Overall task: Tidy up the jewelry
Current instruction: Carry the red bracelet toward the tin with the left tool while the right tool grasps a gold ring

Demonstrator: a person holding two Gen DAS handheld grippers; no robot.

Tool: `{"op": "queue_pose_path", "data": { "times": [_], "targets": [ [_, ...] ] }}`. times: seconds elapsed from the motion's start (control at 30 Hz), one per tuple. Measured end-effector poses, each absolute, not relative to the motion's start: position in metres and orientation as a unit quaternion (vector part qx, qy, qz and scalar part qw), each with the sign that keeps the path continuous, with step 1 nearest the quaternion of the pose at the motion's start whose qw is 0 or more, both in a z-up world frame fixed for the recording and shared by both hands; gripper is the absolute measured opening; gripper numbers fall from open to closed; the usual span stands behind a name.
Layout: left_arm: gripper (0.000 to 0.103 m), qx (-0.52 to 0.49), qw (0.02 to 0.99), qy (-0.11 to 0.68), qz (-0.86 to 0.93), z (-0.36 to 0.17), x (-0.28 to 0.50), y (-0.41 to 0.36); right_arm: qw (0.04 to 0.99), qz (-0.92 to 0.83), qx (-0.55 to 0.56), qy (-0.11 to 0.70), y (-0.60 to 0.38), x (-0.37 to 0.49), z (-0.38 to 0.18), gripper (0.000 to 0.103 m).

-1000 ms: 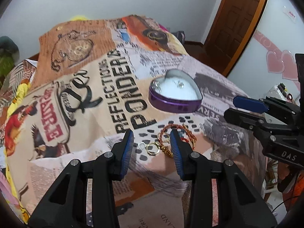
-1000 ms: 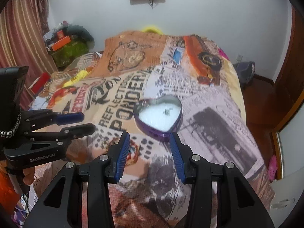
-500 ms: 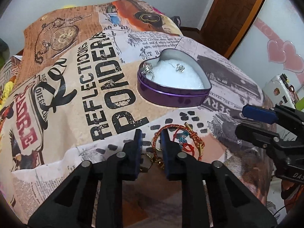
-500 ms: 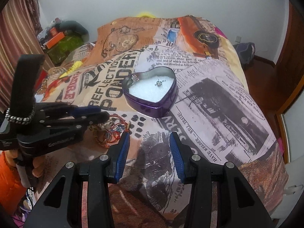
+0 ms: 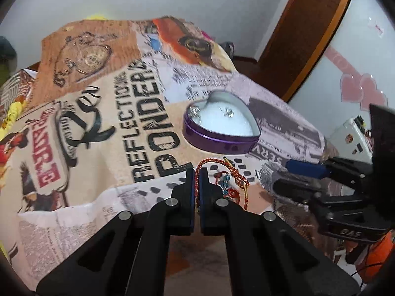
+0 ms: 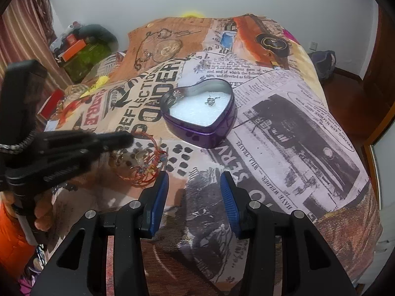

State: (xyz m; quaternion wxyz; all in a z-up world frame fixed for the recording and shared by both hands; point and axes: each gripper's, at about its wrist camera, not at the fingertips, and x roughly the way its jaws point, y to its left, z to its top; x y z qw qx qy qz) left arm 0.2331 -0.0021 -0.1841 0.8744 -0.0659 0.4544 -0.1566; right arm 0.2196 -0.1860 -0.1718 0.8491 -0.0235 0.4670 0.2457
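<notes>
**Red-and-gold cord bracelet, lot on the printed bedspread, going to the heart tin**

Red woven cord with gold fittings and small blue beads: I am reading this bracelet (image 5: 223, 180) as very light, limp and tangle-prone, likely to drape and swing once lifted. It is lying on the bedspread (image 5: 103, 113) just in front of the purple heart-shaped tin (image 5: 219, 143). I am pressing my left gripper (image 5: 197, 172) nearly together over its near loop; a red strand is showing in the thin gap between the pads, so I am judging that it is pinching the cord, though the contact itself is hidden. Taking hold on the cord loop seems best to me, not on the beads or the gold bar clasp, which look hard and slippery.

A small ring (image 6: 139, 154) is lying inside the bracelet coil in the right view. Two silvery pieces (image 6: 209, 101) are already sitting in the tin on its white lining, looking small and easy to scatter.

I am holding my right gripper (image 6: 195, 194) spread wide and empty over the cloth, near the tin.

Legible writing: "REFLECTIONS" and "PONDER" on the bedspread, "SERV" beside the tin, "HAVE WELDER – WILL TRAVEL" under the photo print. "DAS" is showing on the right gripper's body in the left view.
</notes>
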Motion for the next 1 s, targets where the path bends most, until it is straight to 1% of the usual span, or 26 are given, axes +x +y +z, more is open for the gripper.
{"op": "queue_pose_path", "data": {
  "times": [0.2, 0.4, 0.73, 0.8, 0.83, 0.87, 1.0],
  "targets": [
    [0.001, -0.065, 0.889, 0.433, -0.136, -0.172, 0.211, 0.016, 0.842, 0.267, -0.037, 0.468, -0.168, 0.214, -0.171, 0.040],
    [0.001, -0.060, 0.891, 0.436, -0.115, -0.179, 0.195, 0.031, 0.843, 0.275, -0.067, 0.457, -0.145, 0.209, -0.173, 0.040],
    [0.001, -0.066, 0.892, 0.435, -0.108, -0.191, 0.185, 0.040, 0.823, 0.296, -0.082, 0.478, -0.117, 0.219, -0.189, 0.039],
    [0.001, -0.070, 0.891, 0.436, -0.109, -0.192, 0.184, 0.040, 0.822, 0.295, -0.082, 0.480, -0.116, 0.219, -0.190, 0.031],
    [0.001, -0.070, 0.891, 0.436, -0.109, -0.193, 0.184, 0.040, 0.820, 0.296, -0.083, 0.483, -0.116, 0.220, -0.191, 0.025],
    [0.001, -0.070, 0.891, 0.436, -0.109, -0.193, 0.184, 0.040, 0.819, 0.298, -0.083, 0.484, -0.115, 0.220, -0.192, 0.021],
    [0.001, -0.071, 0.891, 0.434, -0.111, -0.190, 0.183, 0.038, 0.821, 0.300, -0.087, 0.478, -0.115, 0.218, -0.190, 0.020]
  ]
}}
